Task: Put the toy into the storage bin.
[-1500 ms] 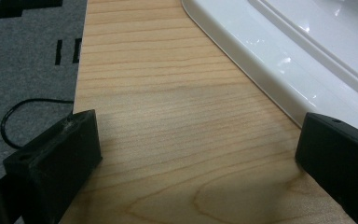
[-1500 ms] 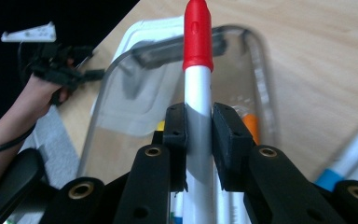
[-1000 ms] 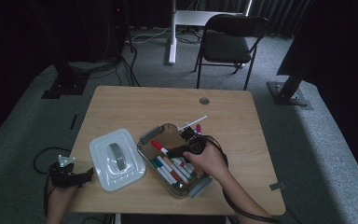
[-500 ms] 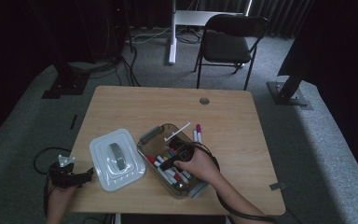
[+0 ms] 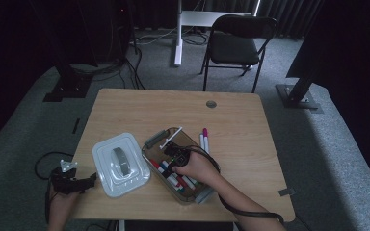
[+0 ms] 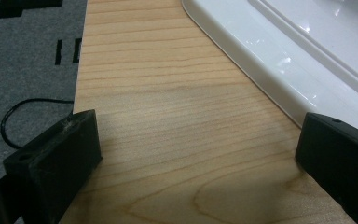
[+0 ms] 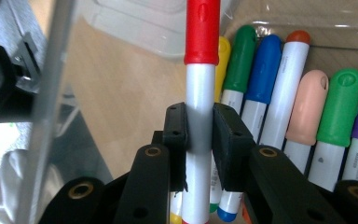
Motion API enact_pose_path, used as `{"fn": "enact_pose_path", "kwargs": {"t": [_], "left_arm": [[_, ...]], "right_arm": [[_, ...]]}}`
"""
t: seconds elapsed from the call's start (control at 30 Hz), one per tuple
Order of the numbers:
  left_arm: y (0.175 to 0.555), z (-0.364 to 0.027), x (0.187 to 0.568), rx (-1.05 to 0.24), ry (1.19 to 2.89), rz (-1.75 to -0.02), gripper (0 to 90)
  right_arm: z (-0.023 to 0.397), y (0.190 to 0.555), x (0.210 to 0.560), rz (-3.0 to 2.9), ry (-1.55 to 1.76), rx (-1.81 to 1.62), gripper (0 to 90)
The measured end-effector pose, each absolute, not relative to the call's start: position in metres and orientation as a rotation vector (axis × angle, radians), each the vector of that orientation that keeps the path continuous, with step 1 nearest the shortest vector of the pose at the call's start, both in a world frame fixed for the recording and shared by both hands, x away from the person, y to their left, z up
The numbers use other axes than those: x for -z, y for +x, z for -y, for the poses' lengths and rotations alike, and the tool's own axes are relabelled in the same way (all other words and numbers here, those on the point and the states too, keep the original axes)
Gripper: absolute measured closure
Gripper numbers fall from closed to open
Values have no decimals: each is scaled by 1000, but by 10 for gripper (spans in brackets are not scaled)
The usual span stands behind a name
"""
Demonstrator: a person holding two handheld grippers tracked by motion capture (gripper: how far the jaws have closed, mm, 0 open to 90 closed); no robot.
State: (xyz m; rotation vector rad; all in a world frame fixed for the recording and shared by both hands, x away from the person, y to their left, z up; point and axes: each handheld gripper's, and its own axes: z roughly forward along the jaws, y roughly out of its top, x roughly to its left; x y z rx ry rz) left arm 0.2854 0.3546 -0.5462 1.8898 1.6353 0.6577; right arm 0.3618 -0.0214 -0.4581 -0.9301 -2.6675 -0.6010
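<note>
Red marker (image 7: 200, 93): clamped across its white barrel by the right gripper (image 7: 199, 128), red cap pointing away, over the box (image 5: 156, 144)
Right gripper: jaws closed on the red marker; in the high view it sits above the box (image 5: 176, 158)
Box: clear, on the table (image 5: 139, 110); holds markers side by side, caps yellow, green, blue, orange, peach, green, purple
Outside the box: two markers (image 5: 203, 139) just beside its right wall
Lid (image 5: 120, 163): white, flat, just left of the box
Left gripper (image 5: 74, 182): jaws apart, empty, at the table edge left of the lid
</note>
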Motion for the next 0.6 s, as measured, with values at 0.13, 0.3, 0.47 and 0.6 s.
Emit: {"fn": "enact_pose_path", "kwargs": {"t": [0.13, 0.3, 0.47, 0.6], "left_arm": [[285, -355, 546, -658, 1890, -1635, 5], [285, -355, 546, -658, 1890, -1635, 4], [285, -355, 546, -658, 1890, -1635, 4], [285, -355, 546, -658, 1890, -1635, 5]], "right_arm": [[18, 363, 464, 2676, -914, 539, 760], [18, 361, 470, 2662, -910, 500, 758], [17, 362, 477, 2668, -912, 455, 756], [18, 363, 480, 2638, -919, 460, 718]]}}
